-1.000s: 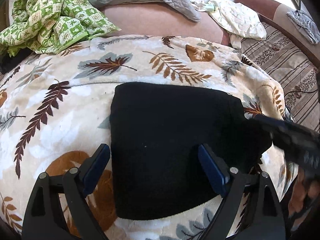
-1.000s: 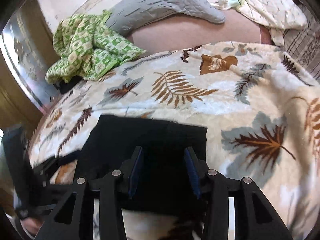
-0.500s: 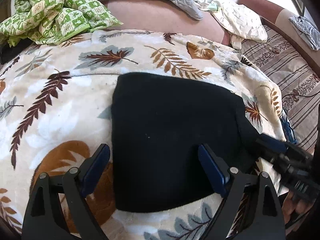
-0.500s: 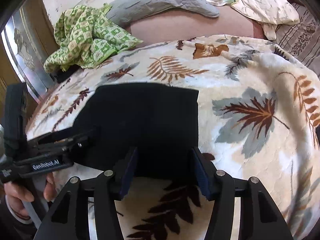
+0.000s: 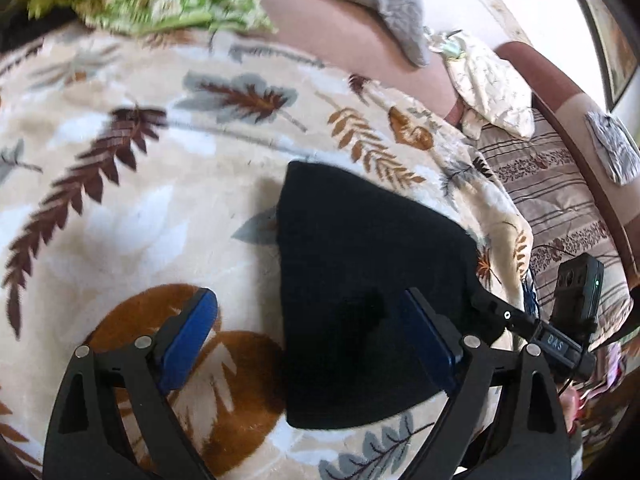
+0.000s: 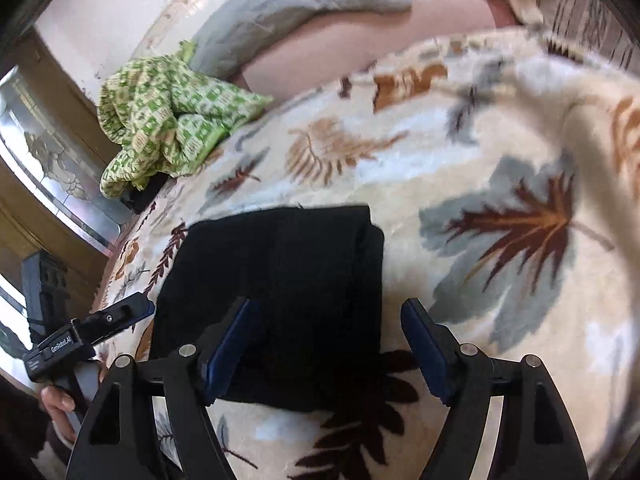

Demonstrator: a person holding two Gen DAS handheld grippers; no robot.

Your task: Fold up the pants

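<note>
The black pants (image 5: 360, 260) lie folded into a compact block on a leaf-patterned blanket (image 5: 120, 220). My left gripper (image 5: 306, 304) hovers over their left edge, open and widening slightly. One blue pad is over the blanket and the other over the cloth, and neither presses on it. In the right wrist view the pants (image 6: 280, 264) show stacked layers at their right edge. My right gripper (image 6: 330, 312) straddles that edge with its jaws opening, gripping nothing. The left gripper's finger (image 6: 132, 308) shows at the pants' left side.
A crumpled green checked cloth (image 6: 160, 120) and a grey pillow (image 6: 288, 0) lie at the far side of the bed. A cream cloth (image 5: 492, 88) and a striped sheet (image 5: 560, 208) are to the right. A hand (image 6: 60, 404) holds the left gripper's handle.
The right gripper's jaws have spread wide and shifted to the pants' right edge. The left gripper has slid left, so its left pad now stands over blanket.
</note>
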